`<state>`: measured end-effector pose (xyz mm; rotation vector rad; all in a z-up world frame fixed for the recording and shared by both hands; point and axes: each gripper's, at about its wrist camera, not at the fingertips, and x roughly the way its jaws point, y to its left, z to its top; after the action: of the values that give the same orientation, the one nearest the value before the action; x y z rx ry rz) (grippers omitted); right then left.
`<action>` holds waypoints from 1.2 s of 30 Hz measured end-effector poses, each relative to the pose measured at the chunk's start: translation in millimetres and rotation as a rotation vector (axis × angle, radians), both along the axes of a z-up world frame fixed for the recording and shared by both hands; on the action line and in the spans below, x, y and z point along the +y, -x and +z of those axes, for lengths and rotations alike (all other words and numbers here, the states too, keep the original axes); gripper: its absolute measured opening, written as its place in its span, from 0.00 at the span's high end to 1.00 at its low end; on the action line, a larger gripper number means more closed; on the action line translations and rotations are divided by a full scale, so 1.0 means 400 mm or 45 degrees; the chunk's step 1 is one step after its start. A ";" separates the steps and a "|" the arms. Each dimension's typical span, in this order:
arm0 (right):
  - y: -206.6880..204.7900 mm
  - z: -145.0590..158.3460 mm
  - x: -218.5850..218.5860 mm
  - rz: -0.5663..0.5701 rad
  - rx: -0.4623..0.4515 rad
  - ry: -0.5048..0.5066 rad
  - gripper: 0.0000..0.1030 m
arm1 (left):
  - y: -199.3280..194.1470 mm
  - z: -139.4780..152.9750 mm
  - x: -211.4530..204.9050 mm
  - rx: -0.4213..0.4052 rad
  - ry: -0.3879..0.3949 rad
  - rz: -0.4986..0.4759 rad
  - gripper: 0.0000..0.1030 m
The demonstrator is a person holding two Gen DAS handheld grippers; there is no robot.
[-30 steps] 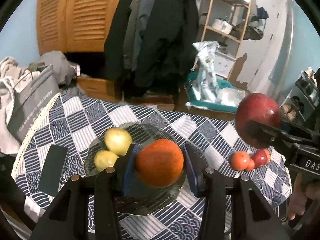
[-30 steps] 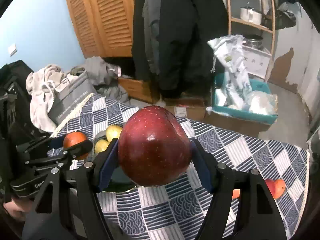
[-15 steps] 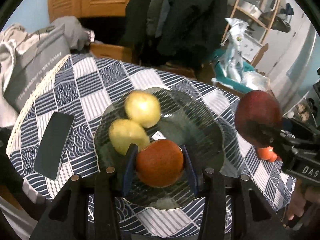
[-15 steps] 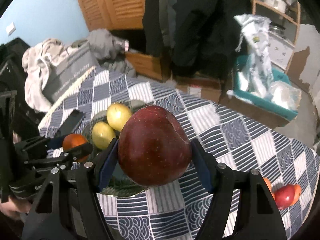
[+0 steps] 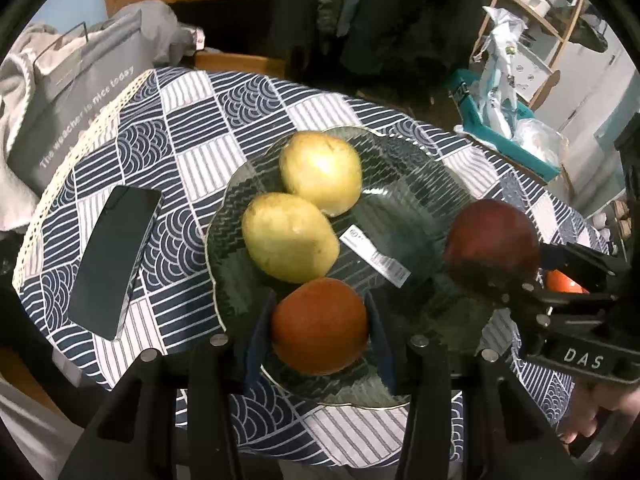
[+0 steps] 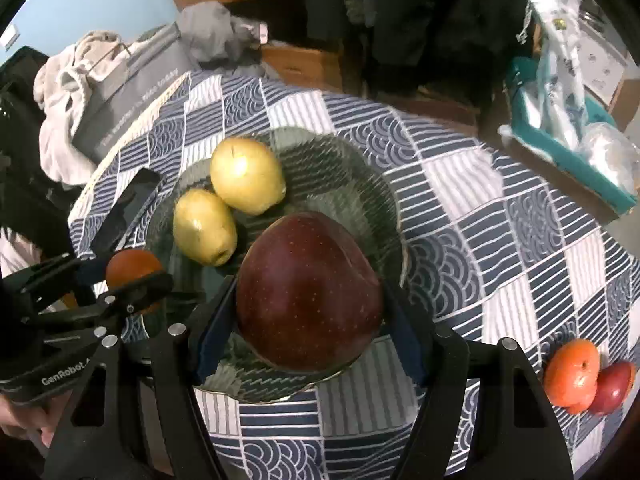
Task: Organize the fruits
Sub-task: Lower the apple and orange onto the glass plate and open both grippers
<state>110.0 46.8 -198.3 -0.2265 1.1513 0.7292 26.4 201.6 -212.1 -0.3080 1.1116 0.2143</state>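
- My left gripper is clamped on an orange, its blue pads pressed to both sides of the fruit, over the near edge of the glass plate.
- From the right wrist view I see that same orange at the plate's left rim, held in the left gripper.
- My right gripper grips a large dark red apple between its blue pads, over the near right part of the glass plate.
- In the left wrist view the red apple sits at the plate's right edge; I cannot tell whether it touches the glass.
- Two yellow pears lie on the plate, touching each other: the far pear and the near pear.
- A white barcode sticker shows on the plate, just beside the near pear.
- A dark phone lies flat on the blue and white tablecloth, left of the plate.
- On the cloth well to the right of the plate, a small orange and a small red fruit rest against each other.
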 end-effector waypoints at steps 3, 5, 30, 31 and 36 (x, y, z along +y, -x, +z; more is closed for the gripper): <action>0.004 -0.017 0.009 0.013 0.016 0.021 0.31 | 0.004 -0.004 0.002 -0.001 0.005 0.012 0.54; 0.005 -0.028 0.011 0.015 0.033 0.032 0.31 | 0.004 -0.003 -0.003 -0.001 -0.005 0.009 0.52; 0.021 -0.071 0.020 0.056 0.098 0.055 0.30 | 0.007 0.008 -0.007 0.007 -0.021 0.003 0.38; 0.023 -0.072 0.020 0.059 0.097 0.056 0.30 | 0.007 0.010 -0.007 0.005 -0.018 0.004 0.38; 0.015 -0.047 -0.003 0.002 0.084 -0.033 0.21 | 0.011 0.024 -0.001 -0.016 0.004 0.021 0.37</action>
<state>103.9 45.5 -217.0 -0.1830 1.2040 0.7575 22.2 201.2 -202.5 -0.3209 1.0973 0.2255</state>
